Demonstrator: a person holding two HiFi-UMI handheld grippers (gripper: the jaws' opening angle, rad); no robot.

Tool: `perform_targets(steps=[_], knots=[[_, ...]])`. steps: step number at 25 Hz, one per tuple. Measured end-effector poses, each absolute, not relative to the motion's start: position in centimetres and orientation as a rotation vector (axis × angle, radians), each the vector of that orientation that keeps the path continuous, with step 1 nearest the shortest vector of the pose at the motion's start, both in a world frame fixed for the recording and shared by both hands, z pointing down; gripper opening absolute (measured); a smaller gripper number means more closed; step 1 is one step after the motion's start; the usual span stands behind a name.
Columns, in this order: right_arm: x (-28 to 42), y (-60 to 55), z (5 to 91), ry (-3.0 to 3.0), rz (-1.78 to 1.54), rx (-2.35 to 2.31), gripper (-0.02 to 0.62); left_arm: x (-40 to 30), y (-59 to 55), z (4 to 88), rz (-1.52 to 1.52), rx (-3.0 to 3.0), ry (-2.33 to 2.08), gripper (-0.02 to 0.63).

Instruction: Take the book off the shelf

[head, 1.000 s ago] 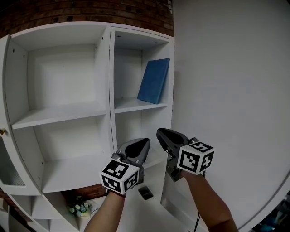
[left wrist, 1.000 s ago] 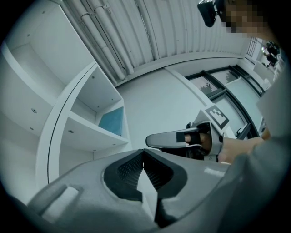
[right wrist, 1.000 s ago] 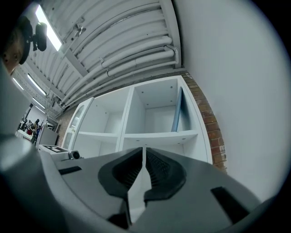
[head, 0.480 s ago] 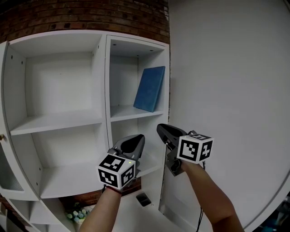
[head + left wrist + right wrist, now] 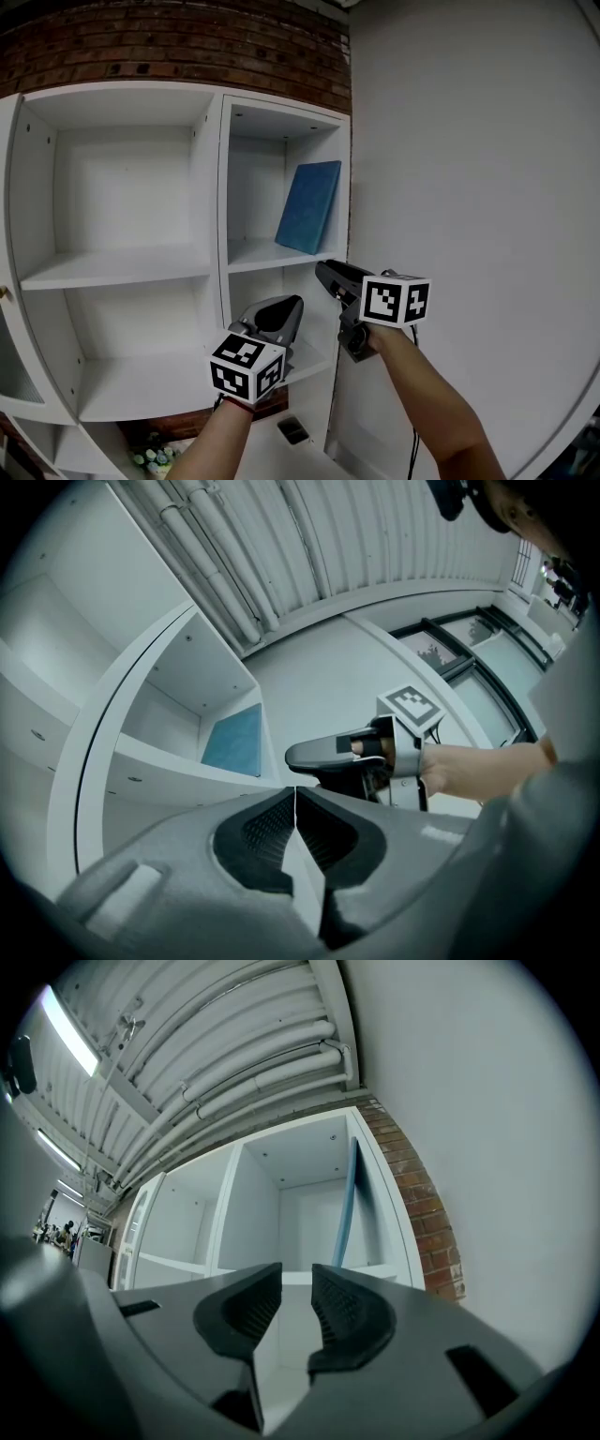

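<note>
Right hand-held gripper (image 5: pixel 325 273) has just been opening its jaws, with nothing between them, and it is the nearer one to the book (image 5: pixel 309 206). That blue book stands on the upper right shelf (image 5: pixel 258 255), tilted against the side wall, long axis near upright, above and beyond the jaws. Left hand-held gripper (image 5: pixel 289 309) hangs lower, jaws together, empty.

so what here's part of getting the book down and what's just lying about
Job: flat blue book leaning in white shelf unit's upper right compartment; right gripper, jaws just been opening, nothing between.
Lying about: small bottles, dark flat thing below.
</note>
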State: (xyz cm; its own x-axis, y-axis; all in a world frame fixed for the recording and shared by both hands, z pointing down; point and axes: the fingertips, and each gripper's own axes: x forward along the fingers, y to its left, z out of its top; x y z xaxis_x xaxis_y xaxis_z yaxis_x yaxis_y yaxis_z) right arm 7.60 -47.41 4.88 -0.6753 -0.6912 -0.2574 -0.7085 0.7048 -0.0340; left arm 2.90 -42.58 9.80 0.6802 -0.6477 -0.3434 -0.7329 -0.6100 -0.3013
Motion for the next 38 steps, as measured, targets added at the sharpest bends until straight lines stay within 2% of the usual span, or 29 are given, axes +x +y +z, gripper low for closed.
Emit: perform_targets(steps=[13,38], knots=[[7.7,-52.2,1.5,2.622,0.012,-1.248,0.142,3.1,-43.5,10.4,0.28,-2.492,1.062,0.011],[6.7,-58.0,-1.7,2.676,-0.178,-1.275,0.152,4.5,-44.7,10.6,0.269,-2.52,0.999,0.011]])
